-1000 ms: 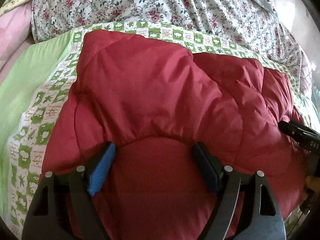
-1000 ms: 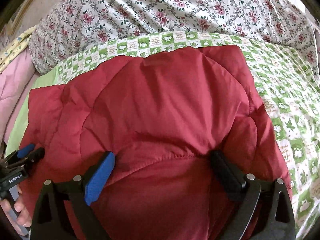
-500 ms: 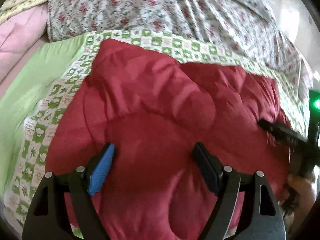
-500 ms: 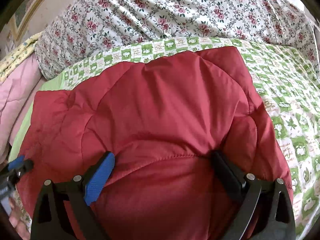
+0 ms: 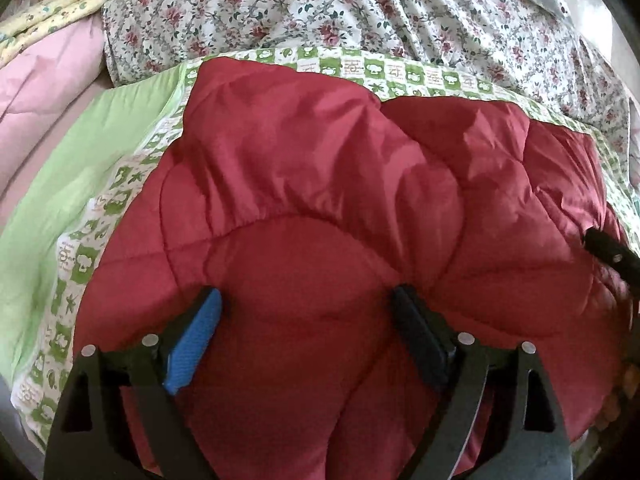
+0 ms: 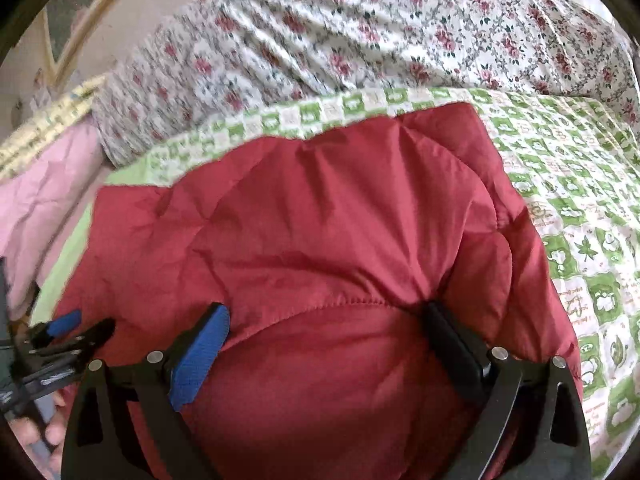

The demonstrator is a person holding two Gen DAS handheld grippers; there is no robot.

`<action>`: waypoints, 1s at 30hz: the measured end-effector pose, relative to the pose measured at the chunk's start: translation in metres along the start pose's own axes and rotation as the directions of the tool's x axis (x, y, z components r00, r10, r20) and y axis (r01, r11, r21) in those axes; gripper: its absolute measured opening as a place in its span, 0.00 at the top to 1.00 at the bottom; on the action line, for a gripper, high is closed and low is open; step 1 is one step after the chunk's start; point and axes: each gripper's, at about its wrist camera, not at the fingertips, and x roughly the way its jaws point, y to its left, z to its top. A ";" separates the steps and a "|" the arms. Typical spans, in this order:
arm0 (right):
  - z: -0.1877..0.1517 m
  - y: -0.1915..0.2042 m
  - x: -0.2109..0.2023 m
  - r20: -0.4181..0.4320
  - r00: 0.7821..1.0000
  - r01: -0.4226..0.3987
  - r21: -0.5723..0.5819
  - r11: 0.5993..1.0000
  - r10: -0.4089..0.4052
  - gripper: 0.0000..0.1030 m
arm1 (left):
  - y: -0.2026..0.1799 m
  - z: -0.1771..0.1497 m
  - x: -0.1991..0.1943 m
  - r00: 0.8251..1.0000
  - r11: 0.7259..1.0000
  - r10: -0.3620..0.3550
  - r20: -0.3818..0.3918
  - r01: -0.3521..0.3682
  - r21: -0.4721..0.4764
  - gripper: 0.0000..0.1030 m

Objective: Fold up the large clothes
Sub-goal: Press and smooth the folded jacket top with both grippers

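Left gripper (image 5: 304, 320) fingers spreading now, red padded jacket (image 5: 340, 200) bulging between them, pads against the fabric. Right gripper (image 6: 328, 332) fingers clamped wide on a thick fold of the same jacket. Spread bulky across the green patterned bedsheet (image 6: 580, 208). Beyond the jacket, floral duvet (image 5: 360, 12); beside it, pink blanket (image 5: 44, 76).

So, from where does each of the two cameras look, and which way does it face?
Left wrist: sits on the left hand-held gripper, looking down over the red padded garment between its opening fingers; right hand-held gripper's tip at right edge.
Right wrist: sits on the right hand-held gripper, same downward view; left hand-held gripper and a hand at lower left.
Both share the garment, green patterned sheet, floral bedding.
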 end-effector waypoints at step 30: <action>-0.041 0.051 -0.064 -0.144 0.982 0.108 -0.118 0.987 -0.125 0.05 | 0.045 -0.028 -0.039 0.985 0.983 -0.166 -0.047 0.169 0.071 0.14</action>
